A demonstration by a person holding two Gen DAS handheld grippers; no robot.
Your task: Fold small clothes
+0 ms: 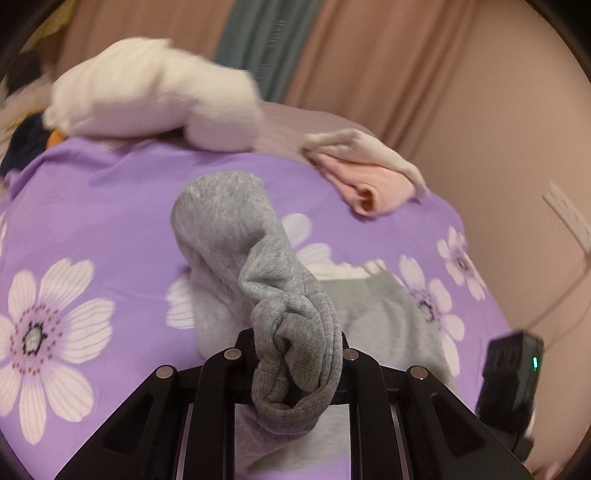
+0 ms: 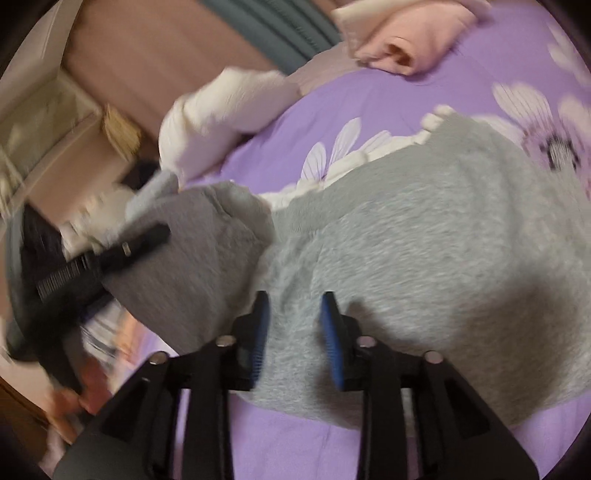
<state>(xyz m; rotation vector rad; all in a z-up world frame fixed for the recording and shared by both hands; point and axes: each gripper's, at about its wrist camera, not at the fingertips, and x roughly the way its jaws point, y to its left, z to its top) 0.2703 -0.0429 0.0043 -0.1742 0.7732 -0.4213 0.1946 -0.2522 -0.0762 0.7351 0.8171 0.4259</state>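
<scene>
A small grey fleece garment (image 2: 424, 236) with white trim lies on the purple flowered bedsheet (image 1: 110, 206). My left gripper (image 1: 295, 354) is shut on the garment's grey sleeve (image 1: 236, 236), which is bunched between the jaws and lifted off the bed. In the right wrist view the left gripper (image 2: 107, 254) shows at the left, holding that sleeve (image 2: 192, 266). My right gripper (image 2: 295, 336) is open, blue pads (image 2: 332, 332) apart, just above the garment's body near its lower edge.
A folded pink garment (image 1: 369, 177) lies at the far right of the bed and shows in the right wrist view (image 2: 410, 33). A white folded garment (image 1: 155, 96) lies at the back left. Curtains (image 1: 369, 55) hang behind. A wooden shelf (image 2: 55, 147) stands beside the bed.
</scene>
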